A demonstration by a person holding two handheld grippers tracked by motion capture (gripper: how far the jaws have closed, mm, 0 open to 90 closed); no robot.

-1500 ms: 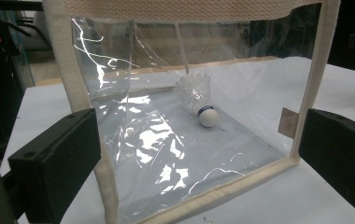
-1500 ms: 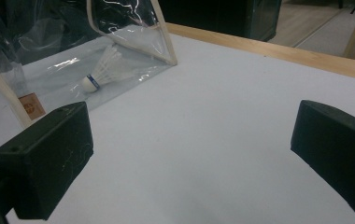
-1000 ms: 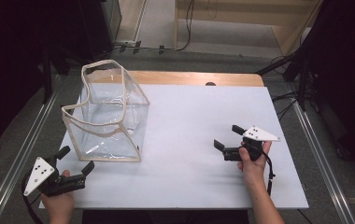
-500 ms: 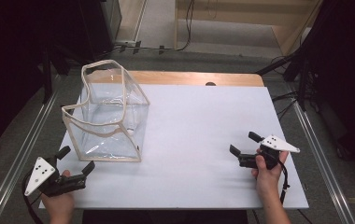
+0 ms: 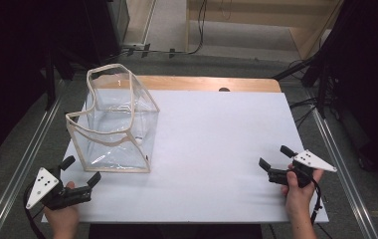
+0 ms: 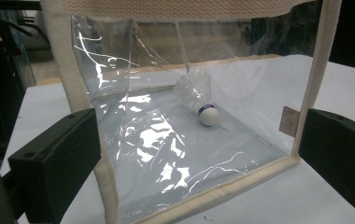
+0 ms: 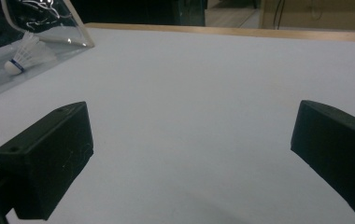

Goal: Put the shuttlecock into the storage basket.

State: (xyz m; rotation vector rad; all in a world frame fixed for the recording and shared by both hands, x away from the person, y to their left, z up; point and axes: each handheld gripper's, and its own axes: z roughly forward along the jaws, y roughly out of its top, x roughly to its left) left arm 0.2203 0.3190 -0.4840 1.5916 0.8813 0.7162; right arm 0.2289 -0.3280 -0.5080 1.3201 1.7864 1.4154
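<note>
Left gripper (image 5: 80,172), jaws apart, faces the bag (image 5: 115,124) at the tabletop's left edge, where the shuttlecock (image 6: 202,100) sits; right gripper (image 5: 275,162), jaws apart, idles near the right edge.

Lighting's pretty uneven here. The white worktop (image 5: 217,149) is bright and evenly lit from overhead, while everything around it drops off into near black. Shadows on it are soft and faint. The clear bag (image 6: 166,140) throws lots of white glare streaks off its creased plastic in the left gripper view, though the shuttlecock (image 6: 202,105) inside stays fairly sharp. Close up, the black jaws in both gripper views look soft and slightly blurred, and the high view is a bit grainy.
</note>
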